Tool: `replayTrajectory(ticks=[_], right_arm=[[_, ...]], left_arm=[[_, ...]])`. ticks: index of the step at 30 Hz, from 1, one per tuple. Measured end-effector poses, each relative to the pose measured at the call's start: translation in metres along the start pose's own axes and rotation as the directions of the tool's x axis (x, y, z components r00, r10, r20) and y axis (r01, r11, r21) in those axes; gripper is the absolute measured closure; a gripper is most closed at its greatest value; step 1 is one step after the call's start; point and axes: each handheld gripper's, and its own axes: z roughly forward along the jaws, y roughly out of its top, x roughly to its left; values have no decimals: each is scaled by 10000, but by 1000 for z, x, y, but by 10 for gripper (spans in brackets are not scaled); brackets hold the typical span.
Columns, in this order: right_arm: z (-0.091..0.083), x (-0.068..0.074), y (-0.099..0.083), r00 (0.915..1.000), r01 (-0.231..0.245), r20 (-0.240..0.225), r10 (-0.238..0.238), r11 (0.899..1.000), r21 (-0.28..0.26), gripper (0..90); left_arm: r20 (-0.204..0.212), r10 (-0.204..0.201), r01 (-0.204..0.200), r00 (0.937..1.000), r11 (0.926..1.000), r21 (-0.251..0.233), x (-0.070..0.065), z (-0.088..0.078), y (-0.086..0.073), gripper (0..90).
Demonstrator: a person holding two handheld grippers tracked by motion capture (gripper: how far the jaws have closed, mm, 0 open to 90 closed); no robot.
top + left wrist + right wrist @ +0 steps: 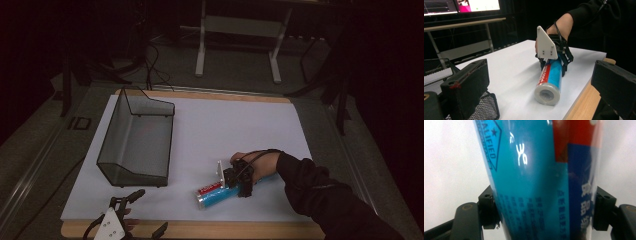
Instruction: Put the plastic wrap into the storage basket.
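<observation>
Can (216, 195): a blue and red cylinder lying on its side on the white sheet, near the front edge of the table, right of the wire basket and well apart from it. In the left gripper view (550, 81) its pale round end faces the camera.
Can label: blue over most of the body, a red band along one side; print shows up close in the right gripper view (531, 182), too blurred to read fully.
Right gripper (239, 181): held from above by the person's right hand (260, 165), set down across the can at the end away from the pale cap; its white three-cornered plate (545, 45) stands up over the can.
Right fingers (487, 207): one black pad on each side of the can, both pressed against the label, pinching it.
Left gripper (131, 212): at the front edge of the table, left of the can and well apart from it, just in front of the basket.
Left fingers (466, 87): spread wide, nothing between them; the can lies farther off in the gap.
Wire basket (137, 140): dark mesh, open top, on the left part of the white sheet.
Table (200, 231): wooden edge showing around the white sheet (225, 125).
</observation>
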Motion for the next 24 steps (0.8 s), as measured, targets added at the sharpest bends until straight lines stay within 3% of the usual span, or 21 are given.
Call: replayTrajectory(ticks=[4, 7, 11, 15, 24], right_arm=[[-2, 0, 1, 9994, 334, -70, -333, 9992, 231, 299], [-3, 1, 3, 9995, 277, -193, -270, 9989, 383, 304], [-9, 1, 1, 9991, -75, -410, 81, 9999, 152, 307], [-15, 1, 1, 9989, -312, -348, 311, 9995, -20, 308], [-32, -7, -1, 9934, -1143, -220, 1127, 9890, -939, 311]], left_arm=[[-8, -1, 1, 10000, 10000, -3, 1, 0, 0, 25], [14, -15, 15, 10000, 10000, -9, 1, 0, 0, 25], [51, 14, -14, 10000, 10000, 3, 0, 0, 0, 25], [66, 39, -39, 10000, 10000, -4, 0, 1, 0, 25], [80, 73, -73, 9999, 10000, -34, 0, 1, 0, 25]])
